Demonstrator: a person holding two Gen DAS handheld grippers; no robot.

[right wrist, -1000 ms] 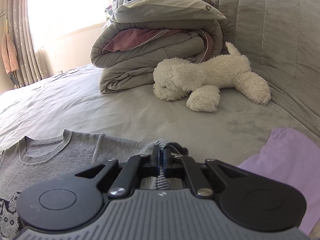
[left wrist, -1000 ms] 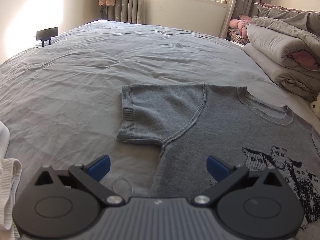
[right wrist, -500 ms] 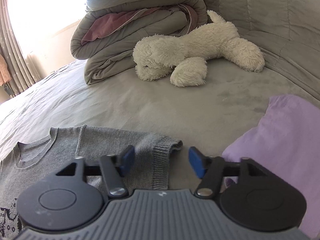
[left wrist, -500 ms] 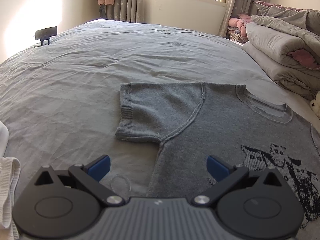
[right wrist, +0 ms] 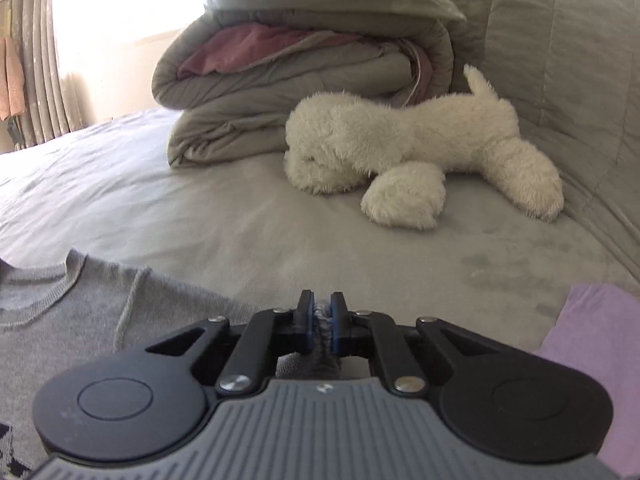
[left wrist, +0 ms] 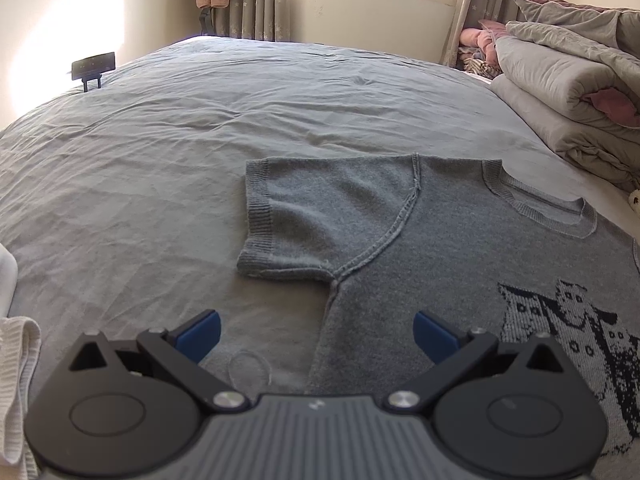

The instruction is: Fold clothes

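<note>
**Spotter:** Where is the garment, and how much room do you have around it?

**Me:** The grey knit sweater (left wrist: 452,248) lies flat on the grey bedsheet (left wrist: 168,152). I use it as my landmark. Its one short sleeve (left wrist: 316,220) is spread flat, the cuff edge towards the open bed. Beyond that cuff I see only wrinkled sheet, bare up to the window wall. My left gripper (left wrist: 316,334) hangs just short of the sweater's side edge, jaws spread wide, nothing between them.

**Spotter:** And the other side?

**Me:** My right gripper (right wrist: 322,320) has just been closing, and its blue pads (right wrist: 309,326) now pinch a fold of grey knit at the other sleeve. Past that sleeve there is a strip of clear sheet, then a white plush dog (right wrist: 412,156) and a folded duvet (right wrist: 304,60). A lilac cloth (right wrist: 592,360) lies close beside the sleeve.

**Spotter:** Any writing?

**Me:** None I can read. The sweater's front has a dark cat pattern (left wrist: 572,328). A white knit cloth (left wrist: 16,376) lies off the sweater's near side.
</note>
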